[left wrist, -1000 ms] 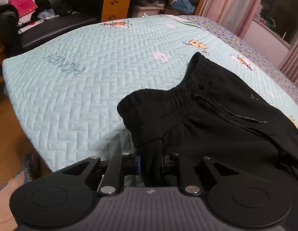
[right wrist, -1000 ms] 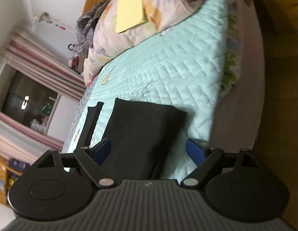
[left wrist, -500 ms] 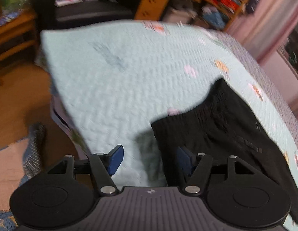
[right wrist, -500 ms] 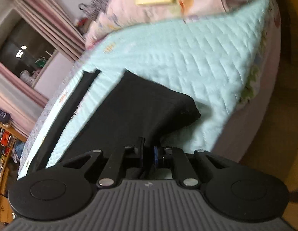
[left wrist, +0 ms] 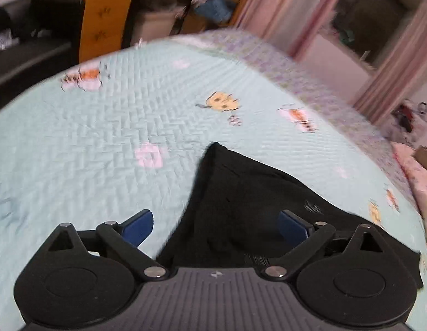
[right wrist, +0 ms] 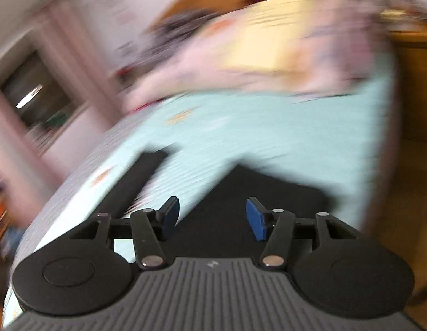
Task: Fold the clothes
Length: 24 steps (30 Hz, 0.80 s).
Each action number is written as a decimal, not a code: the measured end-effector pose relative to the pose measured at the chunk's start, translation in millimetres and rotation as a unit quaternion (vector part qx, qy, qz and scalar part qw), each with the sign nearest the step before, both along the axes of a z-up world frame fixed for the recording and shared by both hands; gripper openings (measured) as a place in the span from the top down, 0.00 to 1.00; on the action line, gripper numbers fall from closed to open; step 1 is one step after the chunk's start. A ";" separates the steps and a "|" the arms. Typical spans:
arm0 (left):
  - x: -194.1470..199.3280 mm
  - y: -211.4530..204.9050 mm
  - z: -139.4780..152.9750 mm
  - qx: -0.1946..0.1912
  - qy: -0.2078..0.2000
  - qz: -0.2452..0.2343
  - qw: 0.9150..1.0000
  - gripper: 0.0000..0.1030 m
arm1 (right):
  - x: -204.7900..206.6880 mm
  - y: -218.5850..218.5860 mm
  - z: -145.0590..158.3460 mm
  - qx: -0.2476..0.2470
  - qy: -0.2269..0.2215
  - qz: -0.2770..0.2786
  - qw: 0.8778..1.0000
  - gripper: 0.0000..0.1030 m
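Black trousers [left wrist: 241,207] — bare quilt [left wrist: 89,143] around

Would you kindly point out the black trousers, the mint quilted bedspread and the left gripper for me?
black trousers [left wrist: 241,193], left wrist view, on the fabric's middle.
mint quilted bedspread [left wrist: 103,127], left wrist view, on a bare quilted patch.
left gripper [left wrist: 216,223], left wrist view, midway between its opening blue pads.

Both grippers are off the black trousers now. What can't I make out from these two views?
- Trousers, left wrist view: near edge hidden by left gripper, jaws opening.
- Trousers' fold, right wrist view: motion blur; right gripper, jaws opening, covers near part.
- Pillows, right wrist view: smeared.
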State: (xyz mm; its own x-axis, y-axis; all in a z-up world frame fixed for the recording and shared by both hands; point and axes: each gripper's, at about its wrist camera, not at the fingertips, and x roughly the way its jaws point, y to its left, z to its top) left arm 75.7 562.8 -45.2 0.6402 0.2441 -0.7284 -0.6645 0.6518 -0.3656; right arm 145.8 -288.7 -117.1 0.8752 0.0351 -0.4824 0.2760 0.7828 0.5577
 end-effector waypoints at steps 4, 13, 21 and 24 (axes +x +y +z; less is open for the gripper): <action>47.9 46.8 -38.1 -0.014 0.030 -0.003 0.999 0.08 | 33.9 89.0 -1.5 0.071 0.011 0.171 0.983 0.43; 84.2 95.5 -90.9 -0.061 0.005 -0.044 0.997 0.05 | 53.7 232.5 -41.9 0.081 0.095 0.328 0.936 0.43; 108.5 96.9 -104.8 -0.116 -0.055 -0.152 0.980 0.01 | 67.4 248.3 -43.0 0.064 0.109 0.330 0.936 0.43; 114.6 99.9 -115.7 -0.159 -0.089 -0.186 0.965 0.01 | 74.2 253.2 -40.3 0.060 0.109 0.330 0.936 0.42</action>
